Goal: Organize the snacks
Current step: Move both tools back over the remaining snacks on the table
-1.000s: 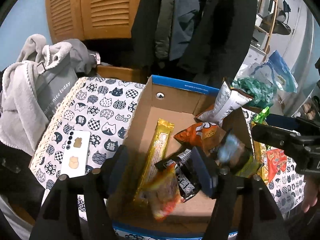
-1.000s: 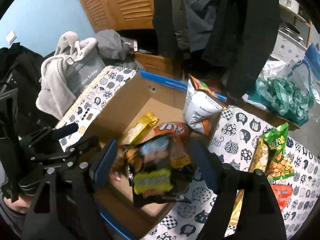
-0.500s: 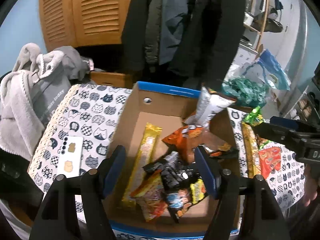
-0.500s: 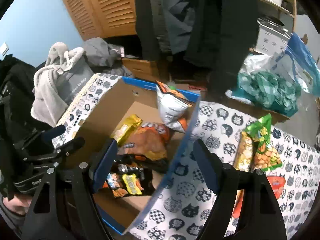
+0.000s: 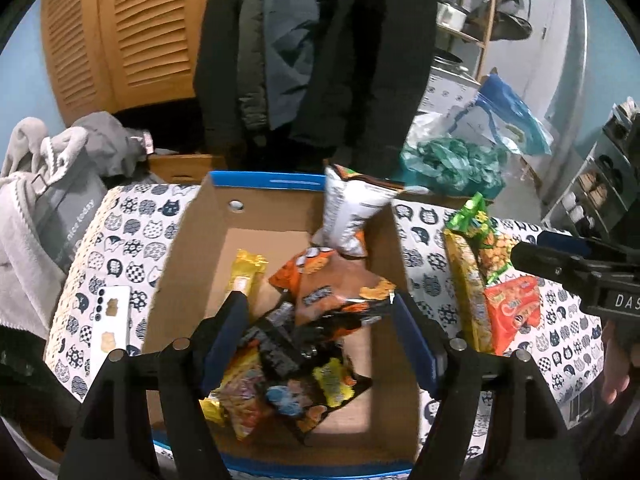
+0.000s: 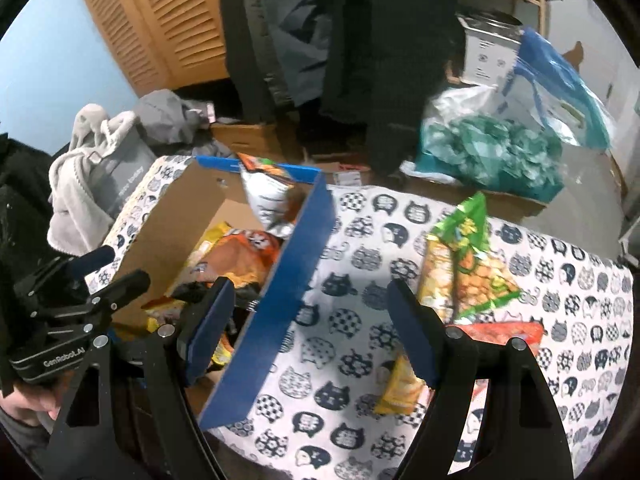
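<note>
Over the cardboard box (image 5: 192, 256), the left wrist view looks down on the snacks already gathered: a yellow bar (image 5: 245, 276) lying along the floor of the box, an orange packet (image 5: 320, 284), a dark packet (image 5: 288, 344) with bright wrappers at the near end, and a white bag (image 5: 350, 212) leaning upright against the far right wall. The left gripper (image 5: 316, 344) hangs above this heap with its jaws apart and nothing pressed between them; they have just been opening wider, so it reads as released. Out on the bench (image 5: 136, 248) to the right lie a green bag (image 5: 480, 236), a long yellow pack (image 5: 468, 300) and an orange-red pouch (image 5: 516, 308), not yet boxed. A white phone (image 5: 110, 320) lies left of the box.

From the right wrist view, the right gripper (image 6: 310, 340) stands open and empty, straddling the blue side wall (image 6: 288, 292) of the box. On the cat-print cloth beyond it are the green bag (image 6: 472, 256), the red pouch (image 6: 504, 330) and a small yellow packet (image 6: 400, 388) near the right finger. By my judgement more than half is packed; the loose ones on the cloth are left.

Packets low in the heap overlap, so their number is unclear, and most print is too blurred to read.
</note>
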Demonstrator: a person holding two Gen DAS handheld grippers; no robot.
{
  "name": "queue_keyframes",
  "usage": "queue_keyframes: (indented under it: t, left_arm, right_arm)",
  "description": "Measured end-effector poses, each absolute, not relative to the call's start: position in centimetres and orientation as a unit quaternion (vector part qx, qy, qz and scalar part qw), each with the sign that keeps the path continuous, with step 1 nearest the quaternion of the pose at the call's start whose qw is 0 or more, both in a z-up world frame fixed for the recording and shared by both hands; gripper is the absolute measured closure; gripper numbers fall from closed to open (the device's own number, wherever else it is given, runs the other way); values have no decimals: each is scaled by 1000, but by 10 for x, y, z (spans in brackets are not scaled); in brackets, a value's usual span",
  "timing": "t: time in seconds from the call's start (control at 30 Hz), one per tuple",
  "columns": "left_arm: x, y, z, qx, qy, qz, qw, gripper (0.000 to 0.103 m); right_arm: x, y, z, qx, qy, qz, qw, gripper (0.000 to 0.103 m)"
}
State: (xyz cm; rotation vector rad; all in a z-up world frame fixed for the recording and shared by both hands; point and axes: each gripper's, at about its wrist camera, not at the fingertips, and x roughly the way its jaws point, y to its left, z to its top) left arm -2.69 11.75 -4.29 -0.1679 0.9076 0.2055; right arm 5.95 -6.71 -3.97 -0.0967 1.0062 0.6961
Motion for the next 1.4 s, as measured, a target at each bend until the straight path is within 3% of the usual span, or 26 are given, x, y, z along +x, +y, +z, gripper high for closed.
queue_keyframes:
  t: [0.7,1.4]
  left_arm:
    - [11,26,-45,0,441,47,896,23]
    - [83,-27,-124,20,511,9,860,23]
  right_arm:
    - [84,-179,-58,-3,485,273,830,24]
    - [136,-247,-137,-7,545,201,814,24]
